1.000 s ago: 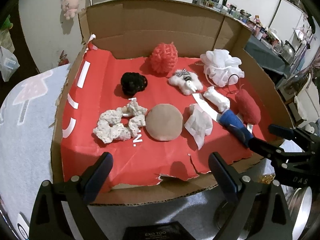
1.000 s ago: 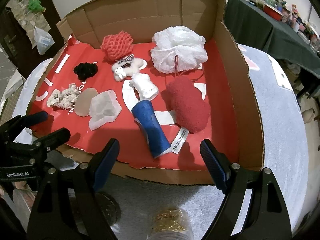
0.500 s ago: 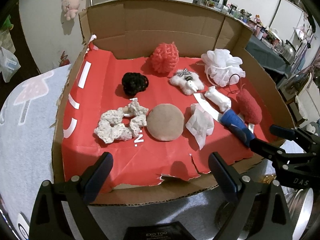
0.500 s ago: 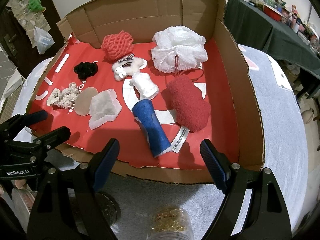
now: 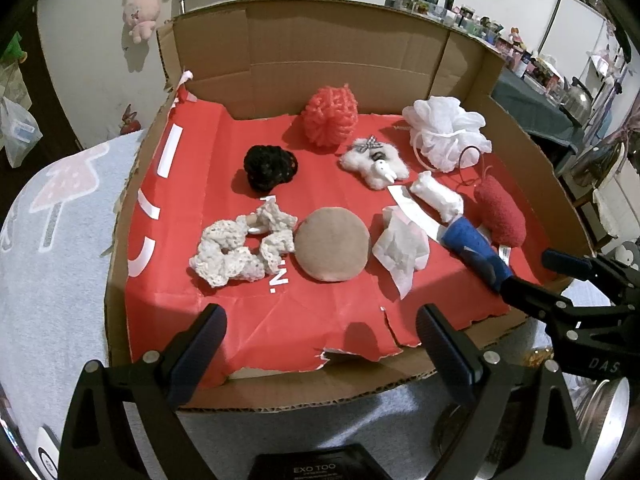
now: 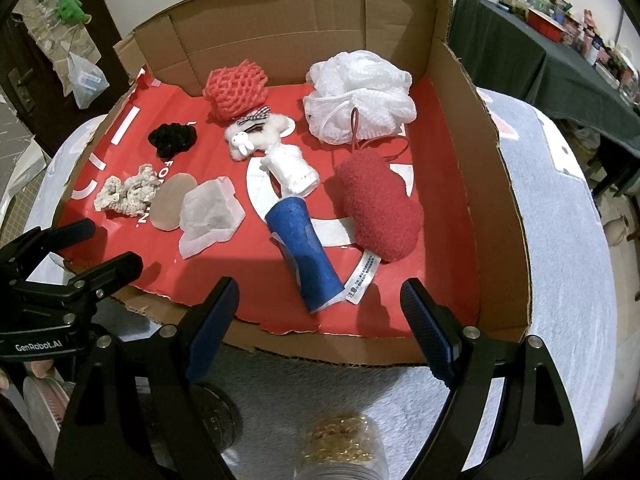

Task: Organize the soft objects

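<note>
Soft objects (image 5: 332,236) lie spread across red paper in a cardboard box (image 5: 320,56) — sorted or awaiting sorting, can't tell. Left gripper (image 5: 320,332) & right gripper (image 6: 320,304) hover at the box's near edge, jaws wide, empty.

Soft items (image 5: 332,244) inside box (image 5: 340,64)

We see a matt brown corrugated cardboard tray (image 5: 344,64) lined with smooth red paper (image 5: 248,320), torn at its edge. On it lie a white mesh puff (image 6: 360,96), a fuzzy red pouch (image 6: 380,212), a rough cream crocheted scrunchie (image 5: 236,252) and a smooth tan pad (image 5: 332,244)
</note>
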{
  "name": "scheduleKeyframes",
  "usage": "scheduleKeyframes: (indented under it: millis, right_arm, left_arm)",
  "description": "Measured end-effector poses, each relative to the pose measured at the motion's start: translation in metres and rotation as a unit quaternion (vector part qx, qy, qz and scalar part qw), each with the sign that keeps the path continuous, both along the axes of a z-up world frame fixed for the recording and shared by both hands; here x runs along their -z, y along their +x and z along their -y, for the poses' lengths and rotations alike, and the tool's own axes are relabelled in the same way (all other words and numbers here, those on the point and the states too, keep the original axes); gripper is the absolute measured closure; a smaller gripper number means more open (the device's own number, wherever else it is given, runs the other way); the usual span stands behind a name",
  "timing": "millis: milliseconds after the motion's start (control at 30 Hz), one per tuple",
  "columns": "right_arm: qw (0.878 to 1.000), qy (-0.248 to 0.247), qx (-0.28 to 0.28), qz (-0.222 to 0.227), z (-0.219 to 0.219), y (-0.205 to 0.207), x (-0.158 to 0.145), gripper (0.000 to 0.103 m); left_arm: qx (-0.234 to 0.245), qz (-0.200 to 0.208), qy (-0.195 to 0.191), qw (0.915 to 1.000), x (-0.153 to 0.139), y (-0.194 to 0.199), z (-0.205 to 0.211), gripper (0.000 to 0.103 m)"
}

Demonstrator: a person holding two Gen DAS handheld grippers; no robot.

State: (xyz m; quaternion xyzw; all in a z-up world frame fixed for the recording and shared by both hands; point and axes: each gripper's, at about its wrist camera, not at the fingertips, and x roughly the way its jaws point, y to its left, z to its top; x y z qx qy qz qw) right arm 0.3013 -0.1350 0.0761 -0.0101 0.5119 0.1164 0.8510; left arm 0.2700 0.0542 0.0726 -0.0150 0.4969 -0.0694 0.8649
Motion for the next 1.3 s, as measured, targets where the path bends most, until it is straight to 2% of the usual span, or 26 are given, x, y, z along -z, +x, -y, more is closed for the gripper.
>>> scheduleKeyframes:
  millis: [1300]
  right_arm:
    - [1.0, -0.001, 0.0, 0.001, -0.0006, -0.0003, 0.0003, 0.02]
  left_arm:
    - [-0.003, 0.002, 0.001, 1.0, 0.0008, -0.0006, -0.0007, 0.006]
